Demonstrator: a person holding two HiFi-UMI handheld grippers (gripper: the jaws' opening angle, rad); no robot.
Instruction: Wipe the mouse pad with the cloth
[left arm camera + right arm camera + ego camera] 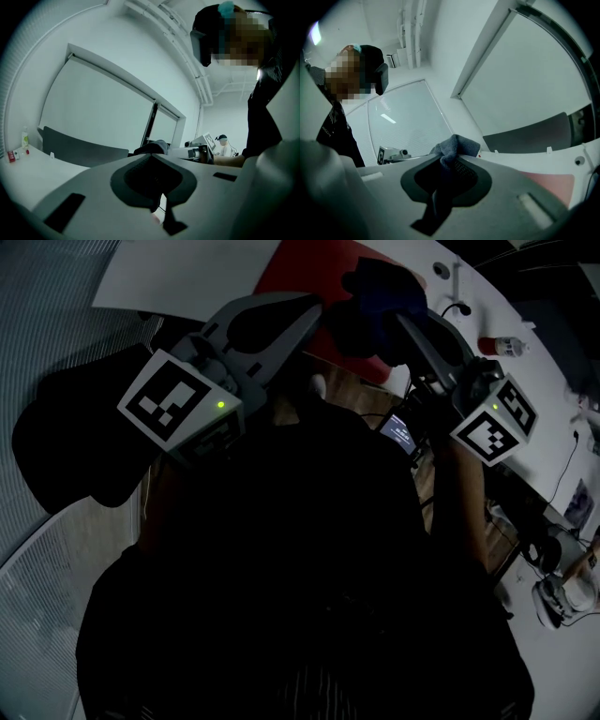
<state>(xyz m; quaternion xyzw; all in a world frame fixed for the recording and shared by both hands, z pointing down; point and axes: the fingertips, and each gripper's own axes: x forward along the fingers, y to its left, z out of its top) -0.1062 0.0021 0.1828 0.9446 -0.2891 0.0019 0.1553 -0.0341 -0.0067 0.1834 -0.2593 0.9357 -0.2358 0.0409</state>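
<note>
Now the right gripper (450, 161) has its 2 jaws pressed tight on the cloth (457, 147). The cloth is dark blue and soft. It sticks up in a bunch past the tips of the jaws, and more of it hangs down in the gap between them. From the head view, the right gripper (394, 320) reaches out over the table with the cloth (375, 292) bunched at its end.

The left gripper (151, 157) has its 2 jaws closed, with the tips together and nothing between them. In the head view the left gripper (309, 310) sits just beside the right one, and both point the same way.

The mouse pad (305, 273) is red and lies flat on the white table (553, 456). The cloth is over the near part of the pad, but I cannot tell if it touches the pad. In the right gripper view the mouse pad (553, 185) shows as a pink patch low on the right.

A big white sheet (187, 277) lies next to the pad on the left side. A small bottle (502, 345) lies on the table off to the right. A dark chair (84, 442) is at the left.
</note>
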